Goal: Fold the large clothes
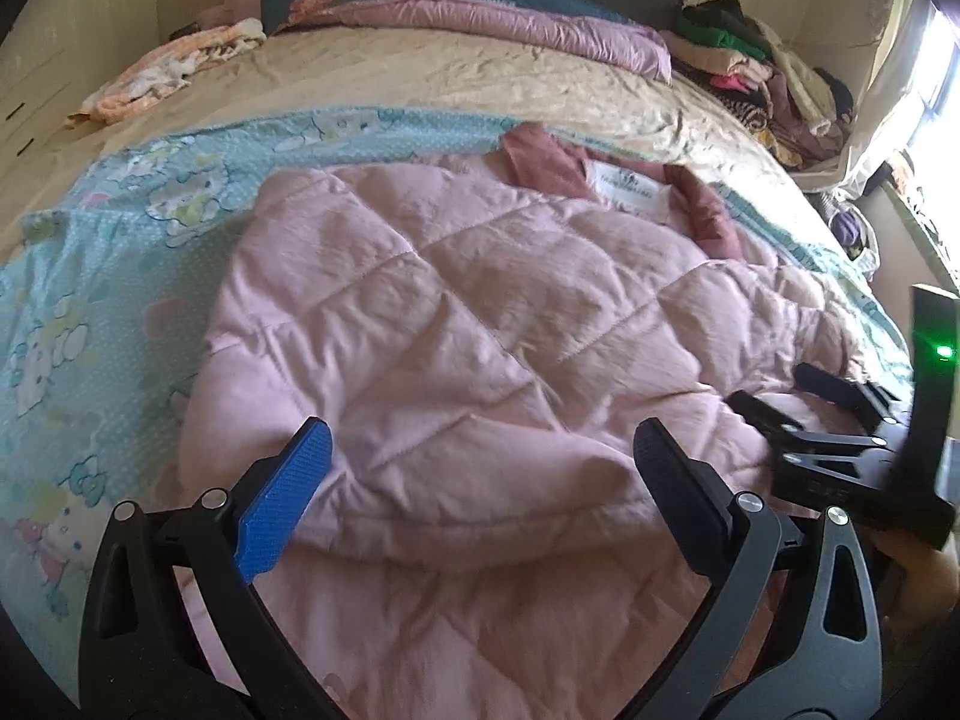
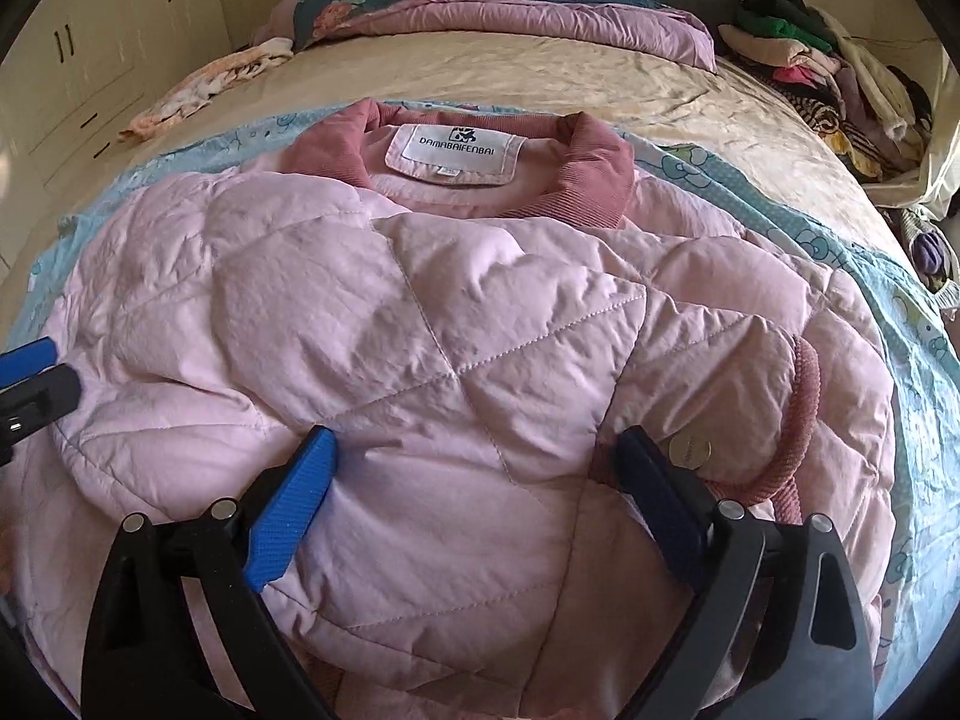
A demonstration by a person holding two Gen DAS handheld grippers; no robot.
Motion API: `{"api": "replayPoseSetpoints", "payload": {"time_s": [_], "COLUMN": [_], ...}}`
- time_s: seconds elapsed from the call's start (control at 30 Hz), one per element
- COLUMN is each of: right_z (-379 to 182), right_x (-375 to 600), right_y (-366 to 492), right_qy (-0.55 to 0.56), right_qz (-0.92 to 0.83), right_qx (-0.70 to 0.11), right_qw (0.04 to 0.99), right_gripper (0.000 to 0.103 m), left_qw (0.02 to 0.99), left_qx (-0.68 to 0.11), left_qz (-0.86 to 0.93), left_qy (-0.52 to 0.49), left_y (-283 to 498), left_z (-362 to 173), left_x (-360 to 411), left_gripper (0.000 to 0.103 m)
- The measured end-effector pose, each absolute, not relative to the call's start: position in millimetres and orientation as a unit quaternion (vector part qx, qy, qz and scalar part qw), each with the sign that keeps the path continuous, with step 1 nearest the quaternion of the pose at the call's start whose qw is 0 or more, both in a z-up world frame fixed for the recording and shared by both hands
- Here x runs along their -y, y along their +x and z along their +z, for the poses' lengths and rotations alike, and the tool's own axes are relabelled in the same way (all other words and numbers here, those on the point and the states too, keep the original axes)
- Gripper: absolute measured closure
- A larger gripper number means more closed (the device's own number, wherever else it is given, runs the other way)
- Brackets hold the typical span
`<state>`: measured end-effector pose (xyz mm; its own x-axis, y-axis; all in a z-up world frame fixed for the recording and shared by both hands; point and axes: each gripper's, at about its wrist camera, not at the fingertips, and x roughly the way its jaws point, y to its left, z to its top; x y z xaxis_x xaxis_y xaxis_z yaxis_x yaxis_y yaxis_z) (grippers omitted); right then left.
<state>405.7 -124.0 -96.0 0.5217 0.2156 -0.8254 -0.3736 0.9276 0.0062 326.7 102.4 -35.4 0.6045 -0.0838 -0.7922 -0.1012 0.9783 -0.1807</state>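
Note:
A pink quilted jacket with a darker pink corduroy collar and a white brand label lies on a light blue cartoon-print sheet on the bed. Its side parts are folded in over the body. My left gripper is open, fingers spread over the jacket's near left part. My right gripper is open over the jacket's lower middle, its right finger beside a metal snap. The right gripper also shows in the left wrist view, and the left gripper's blue pad at the right wrist view's left edge.
A beige bedspread covers the far bed. A mauve quilt and dark floral blanket lie at the head. A pile of mixed clothes sits at the far right, a peach towel at the far left. Cream cupboards stand left.

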Motion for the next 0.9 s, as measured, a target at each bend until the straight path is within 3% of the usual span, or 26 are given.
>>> {"api": "replayPoseSetpoints", "payload": {"time_s": [0.9], "right_z": [-49.8], "right_x": [154.4], "right_y": [333.0], "right_qy": [-0.014], "right_qz": [0.189], "right_qx": [-0.436], "right_qw": [0.88], "right_gripper": [0.009], "left_qw": [0.905], "left_qx": [-0.399], "left_qz": [0.009], "left_qy": [-0.144], "left_y": [268.1], "left_z": [11.5], "left_x": [-108.6], "left_gripper": [0.008]}}
